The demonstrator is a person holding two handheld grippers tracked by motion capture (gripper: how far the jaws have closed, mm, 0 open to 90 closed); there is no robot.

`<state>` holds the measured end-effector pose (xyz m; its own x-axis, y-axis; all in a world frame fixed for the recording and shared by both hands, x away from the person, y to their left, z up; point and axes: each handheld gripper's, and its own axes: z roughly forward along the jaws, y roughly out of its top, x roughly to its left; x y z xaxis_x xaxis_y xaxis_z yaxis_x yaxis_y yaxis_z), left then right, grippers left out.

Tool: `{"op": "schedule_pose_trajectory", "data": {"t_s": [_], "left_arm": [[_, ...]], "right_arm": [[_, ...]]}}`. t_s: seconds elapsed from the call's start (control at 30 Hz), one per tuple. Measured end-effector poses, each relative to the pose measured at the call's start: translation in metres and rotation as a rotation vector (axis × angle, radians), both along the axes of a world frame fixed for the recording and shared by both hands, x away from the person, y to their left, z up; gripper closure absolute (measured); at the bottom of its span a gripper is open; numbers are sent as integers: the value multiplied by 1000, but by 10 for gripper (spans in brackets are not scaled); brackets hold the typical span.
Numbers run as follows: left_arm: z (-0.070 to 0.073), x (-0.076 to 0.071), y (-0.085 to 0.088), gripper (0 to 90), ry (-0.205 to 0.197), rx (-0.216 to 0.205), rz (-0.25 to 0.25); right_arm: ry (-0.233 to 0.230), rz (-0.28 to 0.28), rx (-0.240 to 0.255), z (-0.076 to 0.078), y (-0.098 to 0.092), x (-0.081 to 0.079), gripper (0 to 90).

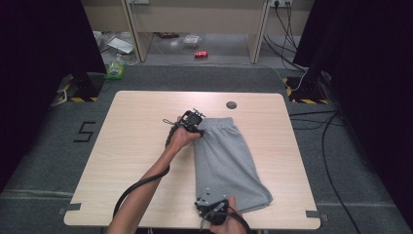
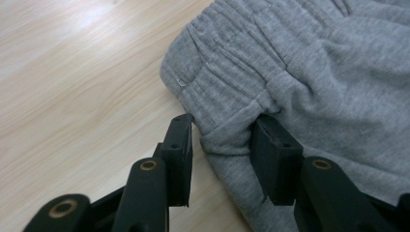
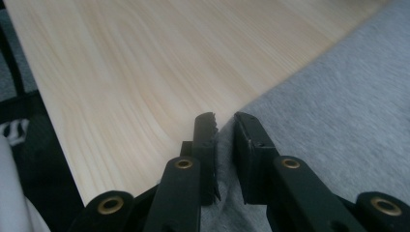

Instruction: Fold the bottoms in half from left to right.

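- Grey shorts (image 1: 226, 161) lie folded lengthwise on the wooden counter (image 1: 136, 146), waistband at the far end, hems at the near edge.
- Left claw (image 1: 194, 122) sits at the far left corner of the shorts, at the waistband; left hand (image 1: 182, 139) wraps its body, forearm runs diagonally from the bottom of the high view, cable trails along it.
- Left gripper view: claw (image 2: 222, 140) points down at the counter (image 2: 82, 72), jaws partly closed with a fold of the shorts (image 2: 300, 82) bunched between them just below the waistband; the right pad presses the cloth, the left pad sits at the fold's edge.
- Right claw (image 1: 210, 207) is at the near left corner of the shorts, by the counter's near edge; right hand (image 1: 229, 214) holds it from below, wrist at the frame bottom.
- Right gripper view: claw (image 3: 225, 140) is pinched tight on the edge of the shorts (image 3: 329, 121), a thin layer of cloth between the pads, counter (image 3: 145, 72) beyond.
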<state>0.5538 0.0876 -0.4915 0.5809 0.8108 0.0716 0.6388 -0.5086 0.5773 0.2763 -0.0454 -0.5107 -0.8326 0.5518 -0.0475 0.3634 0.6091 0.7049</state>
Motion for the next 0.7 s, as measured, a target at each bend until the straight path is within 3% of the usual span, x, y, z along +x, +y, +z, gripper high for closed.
{"op": "schedule_pose_trajectory", "data": {"t_s": [0.23,0.43,0.5,0.6,0.7], "left_arm": [[-2,1,45,610,8,-24,17],[-1,0,78,606,29,-29,23],[-1,0,85,601,29,-30,32],[-2,1,89,586,47,-64,62],[-1,1,84,587,30,-28,57]], "right_arm": [[9,75,14,-1,48,8,791],[15,116,23,-2,78,9,788],[7,132,26,-3,86,10,785],[3,145,24,-3,96,11,762],[56,131,52,-3,97,13,696]]}}
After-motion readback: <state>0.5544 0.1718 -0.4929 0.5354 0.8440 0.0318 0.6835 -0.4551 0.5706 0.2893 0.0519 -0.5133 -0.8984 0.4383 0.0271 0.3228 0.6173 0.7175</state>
